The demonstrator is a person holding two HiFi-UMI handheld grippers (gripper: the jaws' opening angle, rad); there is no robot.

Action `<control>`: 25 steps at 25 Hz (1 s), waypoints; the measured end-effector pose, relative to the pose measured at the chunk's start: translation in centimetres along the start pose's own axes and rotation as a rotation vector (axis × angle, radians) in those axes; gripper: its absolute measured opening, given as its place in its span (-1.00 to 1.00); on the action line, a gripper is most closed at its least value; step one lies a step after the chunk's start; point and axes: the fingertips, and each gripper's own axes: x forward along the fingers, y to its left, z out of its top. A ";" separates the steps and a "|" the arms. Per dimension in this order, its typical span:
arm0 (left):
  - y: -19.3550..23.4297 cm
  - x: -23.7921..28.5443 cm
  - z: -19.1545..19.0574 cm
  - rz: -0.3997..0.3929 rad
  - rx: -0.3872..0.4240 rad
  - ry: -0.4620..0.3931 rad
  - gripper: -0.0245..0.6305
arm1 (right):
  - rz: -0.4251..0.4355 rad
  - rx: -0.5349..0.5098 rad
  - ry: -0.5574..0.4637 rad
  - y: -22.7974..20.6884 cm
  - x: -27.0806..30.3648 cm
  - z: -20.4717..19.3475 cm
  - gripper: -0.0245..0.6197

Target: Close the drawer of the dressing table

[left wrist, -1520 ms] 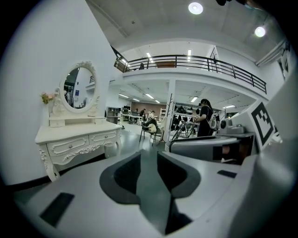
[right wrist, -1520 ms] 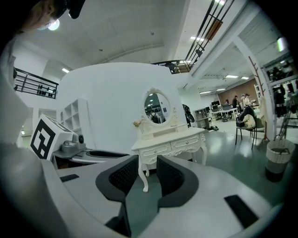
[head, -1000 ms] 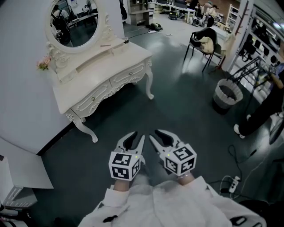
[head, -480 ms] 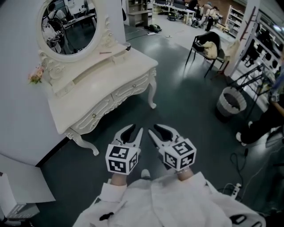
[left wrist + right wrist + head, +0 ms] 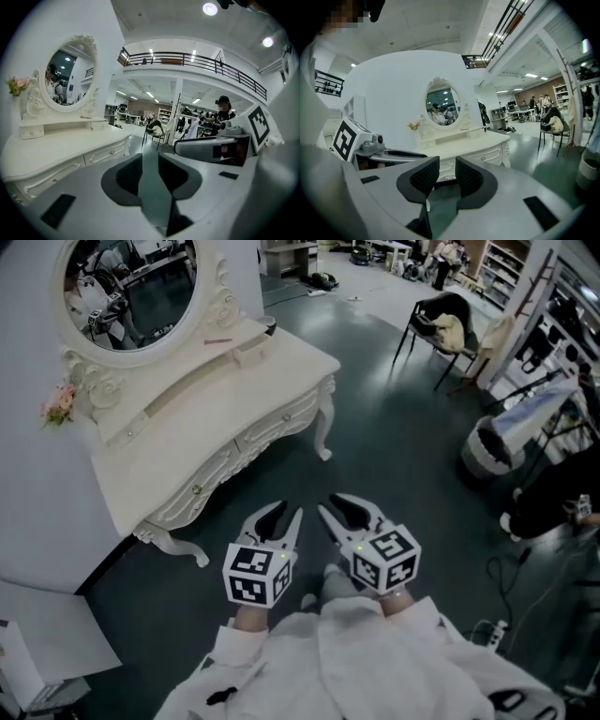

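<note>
Left gripper [image 5: 283, 514] and right gripper [image 5: 337, 506] side by side over the floor, jaws slightly apart, gripping nothing. Dressing table [image 5: 178, 427] ahead-left against the wall, well apart from my grippers; its drawers [image 5: 274, 420] look flush.

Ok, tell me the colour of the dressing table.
The dressing table is cream white all over, carved trim included. The head view shows it best.
</note>
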 end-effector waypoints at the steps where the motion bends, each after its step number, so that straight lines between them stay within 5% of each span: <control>1: 0.4 0.3 0.1 0.000 -0.004 0.003 -0.64 | 0.000 0.003 0.005 -0.3 0.5 0.0 -0.61; 11: 6.1 6.4 2.5 0.045 -0.040 0.010 -0.64 | 0.039 0.032 0.045 -6.0 7.9 1.8 -0.61; 25: 14.1 20.1 13.1 0.128 -0.036 -0.059 -0.64 | 0.163 -0.042 0.050 -17.3 19.6 10.9 -0.61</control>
